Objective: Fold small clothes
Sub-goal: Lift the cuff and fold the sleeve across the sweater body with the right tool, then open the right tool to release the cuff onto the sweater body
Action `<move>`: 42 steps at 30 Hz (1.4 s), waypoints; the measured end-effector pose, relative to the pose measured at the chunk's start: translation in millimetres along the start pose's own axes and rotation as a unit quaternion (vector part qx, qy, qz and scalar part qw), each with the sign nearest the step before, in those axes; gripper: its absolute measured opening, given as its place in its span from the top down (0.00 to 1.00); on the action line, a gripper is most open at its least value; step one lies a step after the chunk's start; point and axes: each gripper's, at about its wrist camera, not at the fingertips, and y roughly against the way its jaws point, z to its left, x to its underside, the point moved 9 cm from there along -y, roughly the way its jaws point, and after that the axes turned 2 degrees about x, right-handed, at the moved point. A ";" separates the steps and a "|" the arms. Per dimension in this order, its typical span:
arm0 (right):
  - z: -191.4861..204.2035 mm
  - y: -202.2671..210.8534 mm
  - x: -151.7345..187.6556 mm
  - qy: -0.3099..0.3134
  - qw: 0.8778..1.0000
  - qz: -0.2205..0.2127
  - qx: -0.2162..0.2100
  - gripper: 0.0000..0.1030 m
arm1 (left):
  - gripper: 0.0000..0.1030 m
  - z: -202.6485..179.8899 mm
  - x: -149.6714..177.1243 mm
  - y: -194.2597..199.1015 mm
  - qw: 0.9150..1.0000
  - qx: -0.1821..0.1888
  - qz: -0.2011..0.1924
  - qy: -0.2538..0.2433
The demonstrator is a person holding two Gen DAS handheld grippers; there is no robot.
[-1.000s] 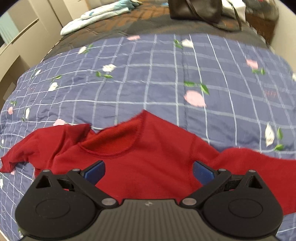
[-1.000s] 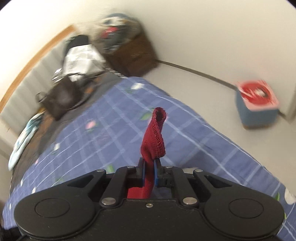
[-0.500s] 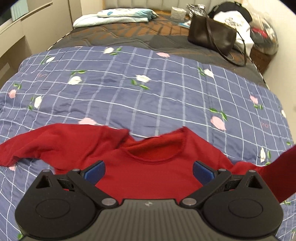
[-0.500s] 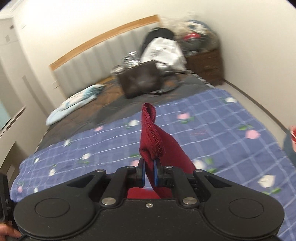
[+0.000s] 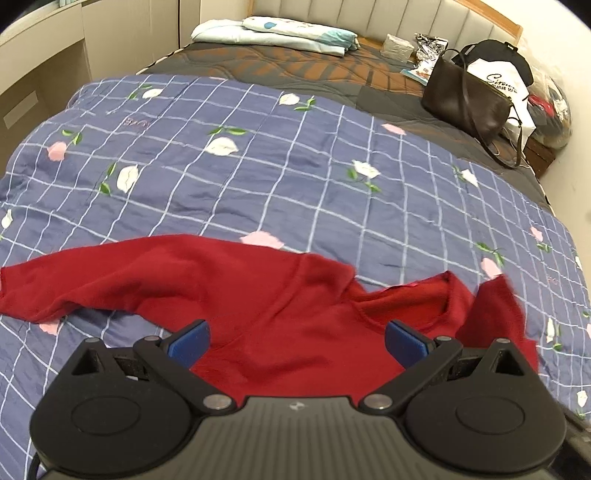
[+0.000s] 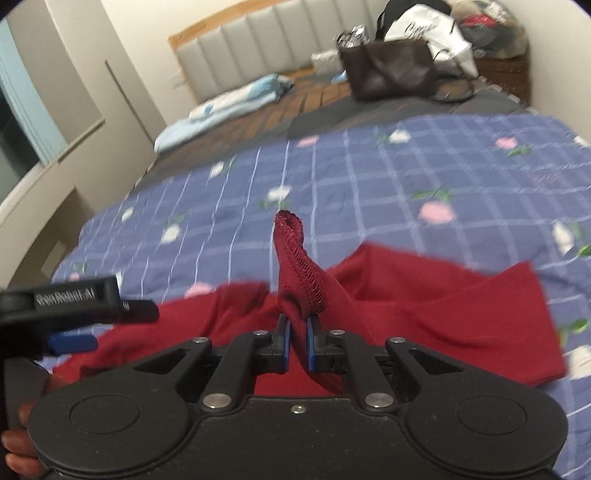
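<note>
Red knit fabric, a small sweater (image 5: 280, 314), lies spread on the blue checked quilt (image 5: 295, 166) at the near end of the bed. In the left wrist view one sleeve (image 5: 92, 284) extends flat to the left, the neckline (image 5: 406, 302) faces the headboard, and the opposite sleeve (image 5: 495, 314) is raised off the quilt at the right.

Left gripper (image 5: 297, 338): jaws spread wide, blue pads well apart, nothing between them. It sits over the sweater body, just short of the neckline. In the right wrist view the same tool appears at the left edge (image 6: 74, 310), with a hand (image 6: 14, 443) partly visible below it.

Right gripper (image 6: 297, 345): jaws closed tight on the ribbed cuff (image 6: 295, 266) of the raised sleeve. The cuff stands up out of the pads, and the rest of the fabric drapes down to the garment beneath (this view is motion-blurred, so fine detail is limited).

Background items at the far end of the bed: a brown handbag (image 5: 465, 99) on the dark bedspread, a white shopping bag (image 5: 498, 81) behind it, and folded pale-blue bedding (image 5: 280, 33) near the padded headboard (image 5: 369, 14).
</note>
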 end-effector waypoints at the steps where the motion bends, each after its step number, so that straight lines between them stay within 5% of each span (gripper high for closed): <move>1: 5.8 -9.5 7.6 0.003 1.000 0.006 -0.001 0.91 | 0.00 3.5 2.7 -4.7 1.000 0.001 0.001 0.000; 6: 17.9 -37.1 37.6 0.026 0.999 0.032 -0.004 0.88 | 0.00 7.4 19.0 -26.5 1.000 0.008 0.014 0.002; 15: -33.5 -16.3 52.2 0.013 0.999 0.044 0.012 0.43 | 0.00 -26.9 39.2 -49.6 0.999 0.022 0.038 -0.016; 21: -125.3 5.7 44.7 -0.018 0.993 0.018 0.115 0.39 | 0.00 -53.5 58.1 -77.8 0.995 -0.020 0.062 -0.070; 27: -214.0 -1.8 39.3 -0.095 0.981 0.022 0.165 0.47 | 0.00 -57.9 80.6 -102.0 0.989 -0.069 0.090 -0.097; 32: -235.7 -13.0 45.2 -0.141 0.978 0.043 0.145 0.86 | 0.00 -51.7 91.6 -108.6 0.988 -0.080 0.104 -0.084; 34: -236.4 -7.8 47.4 -0.143 0.979 0.042 0.141 0.92 | 0.00 -51.4 93.3 -107.2 0.988 -0.079 0.104 -0.079; 42: -241.5 -2.1 56.6 -0.151 0.974 0.060 0.157 0.93 | 0.00 -35.1 81.0 -82.0 0.995 -0.061 0.076 -0.035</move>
